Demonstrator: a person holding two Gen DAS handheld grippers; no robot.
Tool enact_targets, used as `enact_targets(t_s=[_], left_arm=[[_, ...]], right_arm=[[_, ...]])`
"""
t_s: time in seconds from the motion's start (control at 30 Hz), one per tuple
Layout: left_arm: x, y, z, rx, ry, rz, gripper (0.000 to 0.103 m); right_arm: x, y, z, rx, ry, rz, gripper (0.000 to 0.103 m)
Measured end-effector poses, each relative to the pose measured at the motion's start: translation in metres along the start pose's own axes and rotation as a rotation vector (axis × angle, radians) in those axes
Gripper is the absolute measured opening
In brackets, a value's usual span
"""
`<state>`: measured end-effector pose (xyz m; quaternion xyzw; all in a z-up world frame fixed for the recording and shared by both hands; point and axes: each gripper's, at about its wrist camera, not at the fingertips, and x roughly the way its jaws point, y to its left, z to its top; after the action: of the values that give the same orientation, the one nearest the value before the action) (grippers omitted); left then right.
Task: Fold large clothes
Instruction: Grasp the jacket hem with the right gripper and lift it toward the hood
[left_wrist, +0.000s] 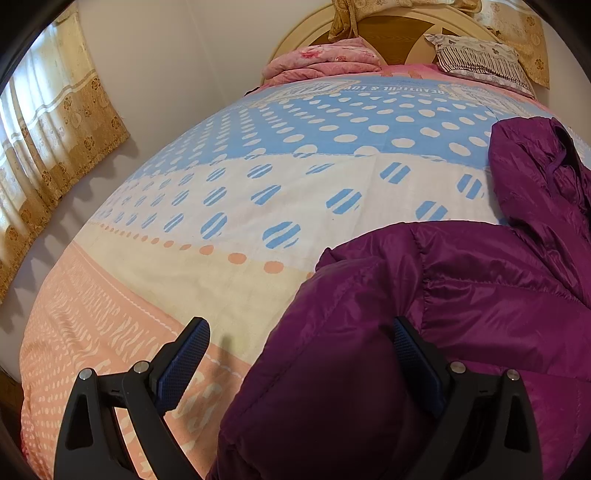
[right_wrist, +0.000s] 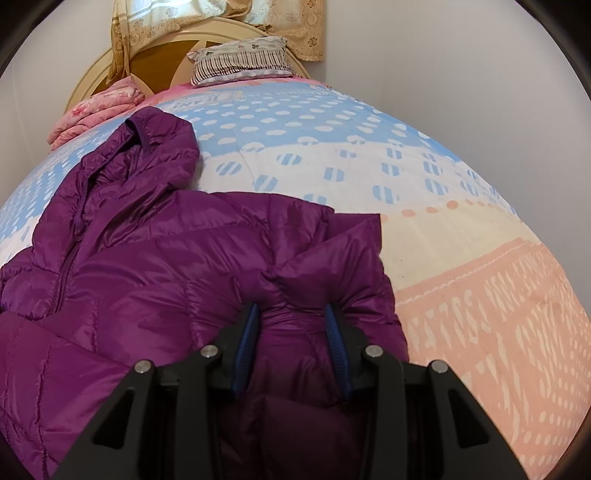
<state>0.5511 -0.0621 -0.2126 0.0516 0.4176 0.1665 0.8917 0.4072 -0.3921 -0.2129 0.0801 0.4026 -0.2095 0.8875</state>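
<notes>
A wide bed (left_wrist: 258, 206) fills the room, its cover banded in blue dots, cream and peach. Across the near part lies the purple puffer jacket (right_wrist: 155, 258), hood (right_wrist: 159, 144) toward the headboard (right_wrist: 162, 59), one side folded over the zipped front. A striped pillow (right_wrist: 240, 61) and a folded pink quilt (right_wrist: 96, 107) sit by the headboard. The right gripper (right_wrist: 291, 325) is clamped on a bunched fold of the jacket — fabric puckers between the pads. The left gripper (left_wrist: 299, 354) stands wide apart over the jacket's edge, gripping nothing.
</notes>
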Motion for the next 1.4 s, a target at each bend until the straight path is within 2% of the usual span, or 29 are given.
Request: enact_targets(t_s=[0.73, 0.87, 0.9, 0.93, 0.97, 1.0, 1.03, 1.13, 1.2, 1.23, 1.27, 1.33, 1.4], left_arm=[[0.001, -0.003, -0.001, 0.008, -0.002, 0.004, 0.098], [-0.004, 0.008, 0.006, 0.025, 0.044, -0.013, 0.098], [-0.013, 0.016, 0.012, 0.001, 0.029, -0.027, 0.098], [-0.022, 0.021, 0.019, -0.011, 0.004, -0.06, 0.098], [-0.034, 0.025, 0.031, -0.01, -0.035, -0.116, 0.098], [-0.039, 0.025, 0.042, 0.002, -0.055, -0.15, 0.098], [-0.043, 0.02, 0.059, 0.019, -0.062, -0.195, 0.098], [-0.038, 0.002, 0.092, 0.01, -0.041, -0.321, 0.098], [-0.027, -0.023, 0.113, 0.039, -0.023, -0.397, 0.098], [-0.018, -0.041, 0.125, 0.079, -0.015, -0.413, 0.098], [-0.012, -0.053, 0.131, 0.09, -0.018, -0.407, 0.098], [0.002, -0.073, 0.142, 0.11, -0.012, -0.442, 0.098], [0.02, -0.091, 0.154, 0.121, -0.002, -0.411, 0.098]], right_arm=[[0.0, 0.003, -0.001, -0.004, -0.002, -0.008, 0.041], [0.0, 0.001, 0.001, 0.001, 0.011, 0.014, 0.042], [-0.001, -0.001, 0.004, 0.001, 0.035, 0.046, 0.048], [-0.004, -0.004, 0.009, 0.002, 0.064, 0.087, 0.058], [-0.008, -0.006, 0.015, 0.0, 0.084, 0.13, 0.064], [-0.015, -0.007, 0.023, -0.007, 0.081, 0.163, 0.075], [-0.024, -0.005, 0.034, -0.027, 0.055, 0.172, 0.08], [-0.032, 0.006, 0.073, -0.077, -0.003, 0.19, 0.089], [-0.021, 0.016, 0.107, -0.079, -0.019, 0.276, 0.091], [-0.015, 0.021, 0.119, -0.083, -0.024, 0.304, 0.091], [-0.008, 0.028, 0.132, -0.093, -0.035, 0.31, 0.091], [0.008, 0.042, 0.152, -0.114, -0.042, 0.319, 0.091], [0.033, 0.056, 0.172, -0.118, -0.033, 0.34, 0.091]])
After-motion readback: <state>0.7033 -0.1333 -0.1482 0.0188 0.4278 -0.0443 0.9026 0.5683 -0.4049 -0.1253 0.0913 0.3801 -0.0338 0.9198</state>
